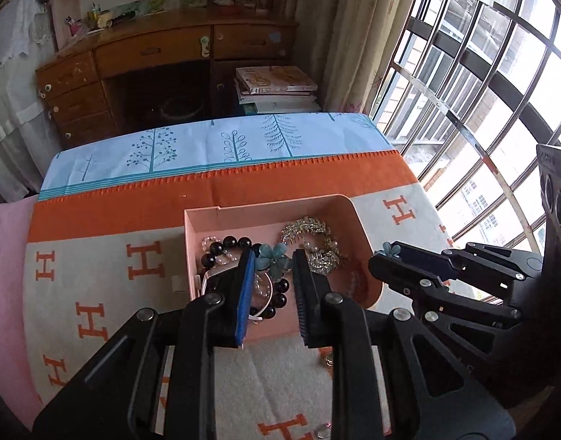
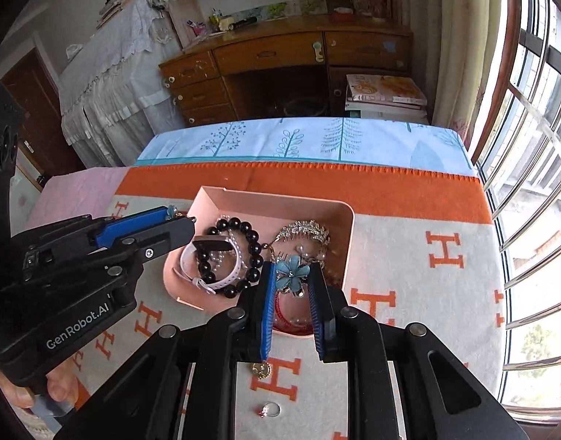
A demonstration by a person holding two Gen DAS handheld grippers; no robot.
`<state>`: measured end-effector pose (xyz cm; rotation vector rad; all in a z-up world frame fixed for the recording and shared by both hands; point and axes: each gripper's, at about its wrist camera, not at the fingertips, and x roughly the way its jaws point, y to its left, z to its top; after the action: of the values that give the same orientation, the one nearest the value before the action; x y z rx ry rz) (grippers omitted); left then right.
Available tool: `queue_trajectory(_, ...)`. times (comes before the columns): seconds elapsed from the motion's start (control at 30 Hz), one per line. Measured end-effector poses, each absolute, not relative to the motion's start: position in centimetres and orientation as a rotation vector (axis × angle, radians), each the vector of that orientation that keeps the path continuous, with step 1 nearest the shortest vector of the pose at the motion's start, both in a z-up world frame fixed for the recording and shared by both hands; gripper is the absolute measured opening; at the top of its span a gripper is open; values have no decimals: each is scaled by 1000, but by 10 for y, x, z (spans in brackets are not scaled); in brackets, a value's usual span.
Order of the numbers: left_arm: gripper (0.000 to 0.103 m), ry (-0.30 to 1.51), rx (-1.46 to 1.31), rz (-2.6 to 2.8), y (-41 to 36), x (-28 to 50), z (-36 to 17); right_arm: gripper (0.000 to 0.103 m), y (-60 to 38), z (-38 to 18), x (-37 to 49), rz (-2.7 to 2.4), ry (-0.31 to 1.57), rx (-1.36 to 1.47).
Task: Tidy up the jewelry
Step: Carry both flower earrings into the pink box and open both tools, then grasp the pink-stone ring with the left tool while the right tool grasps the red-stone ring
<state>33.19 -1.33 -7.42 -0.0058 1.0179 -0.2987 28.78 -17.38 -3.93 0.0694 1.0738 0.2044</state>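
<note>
A pink box (image 1: pixel 265 205) (image 2: pixel 350 227) sits on the orange-and-white blanket, holding a black bead bracelet (image 1: pixel 229 244) (image 2: pixel 256 253), a white watch (image 2: pixel 221 282), pearls and a silver hair comb (image 1: pixel 309 229) (image 2: pixel 306 229). My left gripper (image 1: pixel 271 258) (image 2: pixel 177 214) is shut on a blue flower earring (image 1: pixel 274 258) over the box. My right gripper (image 2: pixel 292 273) (image 1: pixel 385 249) is shut on a second blue flower earring (image 2: pixel 292 273) over the box's near right part.
On the blanket in front of the box lie a gold pendant (image 2: pixel 261 368) and a small ring (image 2: pixel 269 410). A wooden desk (image 1: pixel 152 55) and stacked books (image 1: pixel 276 88) stand beyond the table. A barred window (image 1: pixel 482 91) is at the right.
</note>
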Motion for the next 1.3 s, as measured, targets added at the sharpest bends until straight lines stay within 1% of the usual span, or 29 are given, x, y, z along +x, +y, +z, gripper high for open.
queue_trajectory(0.07, 28, 1056, 5, -290, -13, 332, -86, 18, -173, -51, 289, 213, 1097, 61)
queue_trajectory(0.1, 36, 1068, 19, -272, -13, 333, -89, 18, -172, -56, 289, 214, 1106, 58)
queue_trajectory(0.13, 43, 1070, 31, -259, -13, 330, -93, 22, -172, -59, 289, 216, 1109, 59)
queue_trajectory(0.17, 44, 1063, 35, -260, -13, 329, -94, 33, -172, -61, 287, 219, 1105, 61)
queue_trajectory(0.23, 46, 1042, 25, -272, -10, 325, -93, 37, -172, -62, 286, 202, 1083, 49)
queue_trajectory(0.4, 47, 1013, -22, -313, -7, 312, -82, 37, -175, -56, 277, 203, 1050, 25)
queue_trajectory(0.6, 47, 947, -28, -312, -3, 300, -66, 37, -182, -42, 260, 190, 1018, 30)
queue_trajectory(0.8, 47, 919, -10, -348, -7, 282, -55, 37, -189, -32, 241, 177, 996, 19)
queue_trajectory(0.97, 47, 925, -3, -371, -12, 266, -48, 37, -199, -21, 220, 172, 974, 22)
queue_trajectory(1.3, 47, 933, 106, -392, -26, 224, -37, 37, -215, 1, 160, 167, 926, 8)
